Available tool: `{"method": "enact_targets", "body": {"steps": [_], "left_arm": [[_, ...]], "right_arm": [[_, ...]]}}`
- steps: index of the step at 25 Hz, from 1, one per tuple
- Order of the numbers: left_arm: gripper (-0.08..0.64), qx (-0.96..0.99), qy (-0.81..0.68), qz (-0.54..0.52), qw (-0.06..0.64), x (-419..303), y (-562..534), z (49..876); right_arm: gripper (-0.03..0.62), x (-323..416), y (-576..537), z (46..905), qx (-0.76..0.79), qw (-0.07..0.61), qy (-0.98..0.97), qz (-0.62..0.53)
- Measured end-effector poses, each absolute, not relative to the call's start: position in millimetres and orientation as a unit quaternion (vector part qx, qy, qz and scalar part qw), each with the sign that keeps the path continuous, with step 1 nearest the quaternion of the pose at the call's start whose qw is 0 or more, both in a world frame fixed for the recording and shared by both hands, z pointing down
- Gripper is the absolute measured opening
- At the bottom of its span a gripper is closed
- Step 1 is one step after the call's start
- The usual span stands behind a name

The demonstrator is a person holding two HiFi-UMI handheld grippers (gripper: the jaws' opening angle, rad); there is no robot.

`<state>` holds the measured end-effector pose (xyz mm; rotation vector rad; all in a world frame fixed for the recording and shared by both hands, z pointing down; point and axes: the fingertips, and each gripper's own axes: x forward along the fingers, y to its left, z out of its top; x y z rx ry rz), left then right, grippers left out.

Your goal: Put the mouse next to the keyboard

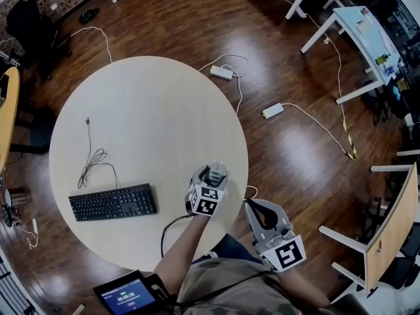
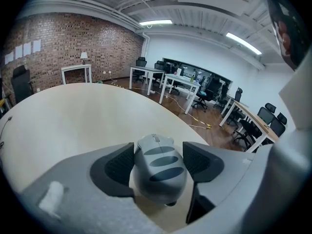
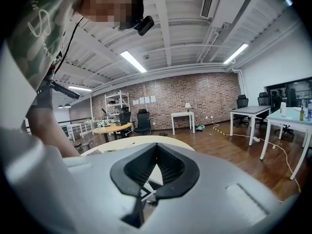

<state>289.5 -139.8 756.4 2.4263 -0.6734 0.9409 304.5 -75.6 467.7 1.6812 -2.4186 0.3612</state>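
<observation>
The keyboard (image 1: 113,202) lies on the worktop (image 1: 151,110) at 9 o'clock from the left gripper (image 1: 210,179), its long axis running 9 to 3. That gripper's fingers clamp the mouse (image 2: 158,167) by its flanks, nose toward 12. The right gripper (image 1: 257,210) is farther off at 4 o'clock, fingers pressed together on nothing.

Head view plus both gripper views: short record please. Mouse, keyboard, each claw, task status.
mouse: grey, between the left claw's pads, over the right part of the table
keyboard: black, flat on the table, left of the mouse, with a clear gap between them
left claw: shut on mouse
right claw: jaws together, empty, held beyond the table's edge
cable: loose coil on the table behind the keyboard
status: mouse not yet next to keyboard
</observation>
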Motion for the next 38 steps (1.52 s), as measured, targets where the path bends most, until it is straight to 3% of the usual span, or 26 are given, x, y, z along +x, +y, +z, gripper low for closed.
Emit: {"method": "enact_targets", "body": {"steps": [38], "left_arm": [[0.324,0.897,-0.216,0.323,0.211,333,-151,754]], "right_arm": [[0.005,331,-45,464,0.625,0.112,-0.763,0.121]]}}
